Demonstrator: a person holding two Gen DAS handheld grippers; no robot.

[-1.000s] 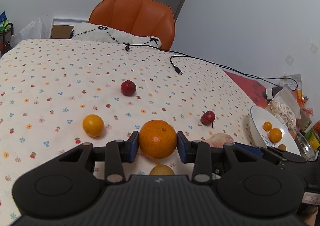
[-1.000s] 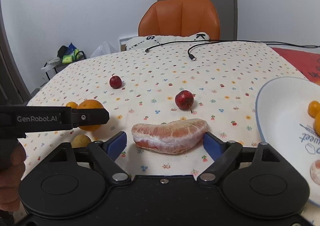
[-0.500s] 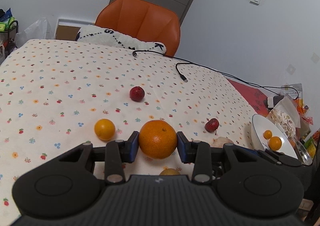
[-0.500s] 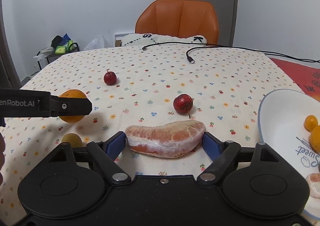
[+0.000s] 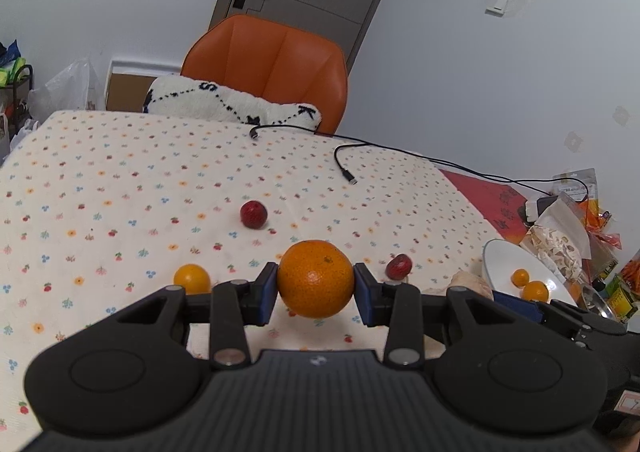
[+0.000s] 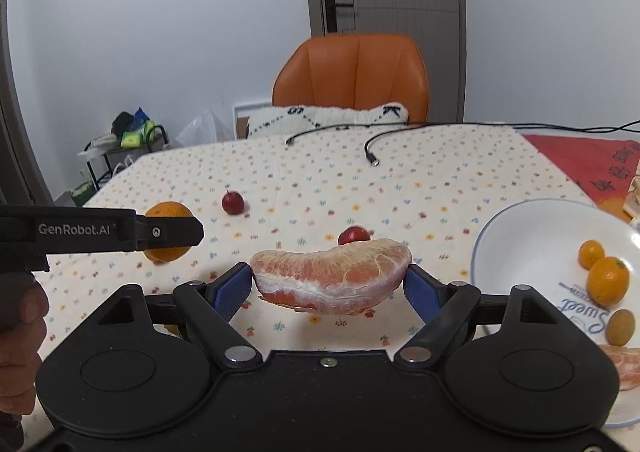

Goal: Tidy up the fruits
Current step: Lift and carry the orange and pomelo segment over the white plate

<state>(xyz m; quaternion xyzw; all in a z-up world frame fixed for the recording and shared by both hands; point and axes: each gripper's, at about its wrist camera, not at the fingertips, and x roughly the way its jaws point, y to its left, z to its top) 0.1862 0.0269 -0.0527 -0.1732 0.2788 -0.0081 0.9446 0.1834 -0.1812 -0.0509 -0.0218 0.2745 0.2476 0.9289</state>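
**Both fruits now up off the worktop**

Change over the last sec: both grippers have risen. The left gripper (image 5: 315,288) is clamped on the orange (image 5: 315,278), which a sec ago sat low by the cloth and now hangs clear above it — its shadow falls on the cloth beneath. The right gripper (image 6: 330,284) is clenched on the pomelo wedge (image 6: 331,276), also lifted; the nearer red fruit (image 6: 354,235) now peeks out behind it rather than standing well above it.

Meaning, as I read it: pick-up is done for both, carry to the bowl (image 6: 520,236) is next. Bowl sits to the right, already holding small oranges (image 6: 607,279) and another wedge at the rim.

Still loose on the worktop (image 5: 120,172): two red fruits, e.g. the far one (image 5: 253,214), plus a small orange (image 5: 192,278) — so approx. halfway, prob. less.
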